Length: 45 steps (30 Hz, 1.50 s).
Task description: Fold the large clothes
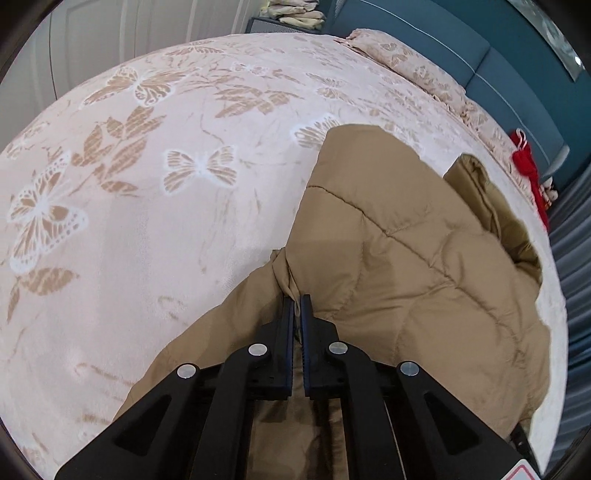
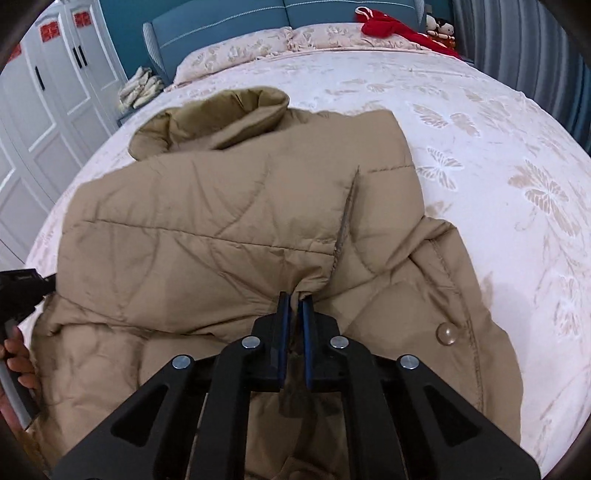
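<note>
A tan quilted puffer jacket [image 2: 229, 221] lies on the bed, collar toward the headboard, one side folded over the body. It also shows in the left wrist view [image 1: 424, 266]. My left gripper [image 1: 295, 301] is shut on a pinch of the jacket's edge fabric. My right gripper [image 2: 295, 297] is shut on a fold of the jacket near its middle. The left gripper and the hand holding it show at the left edge of the right wrist view [image 2: 22, 291].
The bed has a pale pink butterfly-print cover [image 1: 147, 177]. Pillows [image 2: 258, 44] and a red garment [image 2: 399, 26] lie by the blue headboard [image 2: 229, 14]. White wardrobe doors [image 2: 44, 103] stand at the left, a grey curtain [image 2: 517, 44] at the right.
</note>
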Each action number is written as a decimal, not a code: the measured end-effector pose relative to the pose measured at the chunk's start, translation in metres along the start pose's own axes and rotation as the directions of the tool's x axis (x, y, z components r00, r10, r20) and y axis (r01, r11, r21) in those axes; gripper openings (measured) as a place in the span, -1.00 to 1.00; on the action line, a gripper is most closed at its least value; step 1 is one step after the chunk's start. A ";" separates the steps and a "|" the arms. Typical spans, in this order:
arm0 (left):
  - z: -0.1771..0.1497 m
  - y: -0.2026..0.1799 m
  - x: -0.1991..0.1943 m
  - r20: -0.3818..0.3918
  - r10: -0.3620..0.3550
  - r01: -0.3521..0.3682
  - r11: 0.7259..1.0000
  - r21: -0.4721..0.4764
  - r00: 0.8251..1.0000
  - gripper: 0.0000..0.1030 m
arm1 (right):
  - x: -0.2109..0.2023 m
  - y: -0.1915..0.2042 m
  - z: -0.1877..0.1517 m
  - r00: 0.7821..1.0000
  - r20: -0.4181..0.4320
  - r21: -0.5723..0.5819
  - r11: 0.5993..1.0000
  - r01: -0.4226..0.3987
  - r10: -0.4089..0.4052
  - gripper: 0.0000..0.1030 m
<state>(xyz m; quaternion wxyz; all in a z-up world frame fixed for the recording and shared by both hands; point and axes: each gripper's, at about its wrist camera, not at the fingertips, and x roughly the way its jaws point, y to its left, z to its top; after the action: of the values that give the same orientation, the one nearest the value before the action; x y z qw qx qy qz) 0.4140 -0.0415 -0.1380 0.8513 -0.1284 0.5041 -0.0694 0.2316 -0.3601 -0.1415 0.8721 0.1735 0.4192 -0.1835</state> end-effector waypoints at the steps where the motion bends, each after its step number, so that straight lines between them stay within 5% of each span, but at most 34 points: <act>1: 0.000 -0.001 0.002 0.005 0.010 -0.010 1.000 0.008 1.000 -0.92 | 0.003 0.001 0.000 1.000 -0.008 0.000 1.000 -0.001 0.001 -0.82; 4: -0.003 -0.007 -0.002 0.027 0.056 -0.058 0.997 0.056 0.998 -0.85 | 0.001 -0.002 0.002 1.000 -0.022 0.013 1.000 -0.014 0.014 -0.76; 7: -0.005 -0.004 -0.019 0.033 0.062 -0.064 0.996 0.064 0.998 -0.80 | -0.015 -0.013 0.002 1.000 -0.027 0.043 0.999 -0.002 0.004 -0.39; 11: -0.005 0.000 -0.058 0.100 0.083 -0.094 0.990 0.102 0.991 -0.80 | -0.060 -0.020 -0.003 0.995 0.068 0.040 0.997 0.071 -0.073 -0.23; 19: 0.009 -0.065 -0.056 0.084 0.028 -0.046 0.974 0.223 0.996 -0.80 | -0.056 0.048 0.036 0.993 0.080 -0.085 0.993 -0.083 0.090 -0.78; 24: -0.004 -0.089 -0.011 0.026 0.076 -0.080 0.957 0.279 0.997 -0.80 | -0.013 0.069 0.042 0.998 0.021 -0.120 0.991 -0.061 0.064 -0.80; 31: -0.020 -0.094 0.011 0.104 0.121 -0.150 0.926 0.345 0.987 -0.80 | 0.024 0.067 0.031 0.999 -0.002 -0.139 0.989 -0.044 0.044 -0.87; 45: -0.040 -0.094 0.019 0.209 0.126 -0.196 0.913 0.358 0.970 -0.80 | 0.037 0.069 0.015 0.997 0.062 -0.154 0.988 -0.028 0.038 -0.88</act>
<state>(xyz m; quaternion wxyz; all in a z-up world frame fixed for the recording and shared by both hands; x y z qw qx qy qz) 0.3896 -0.1420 -0.1453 0.9052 0.0735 0.4105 -0.0819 0.2946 -0.3134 -0.1520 0.8989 0.1069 0.4007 -0.1415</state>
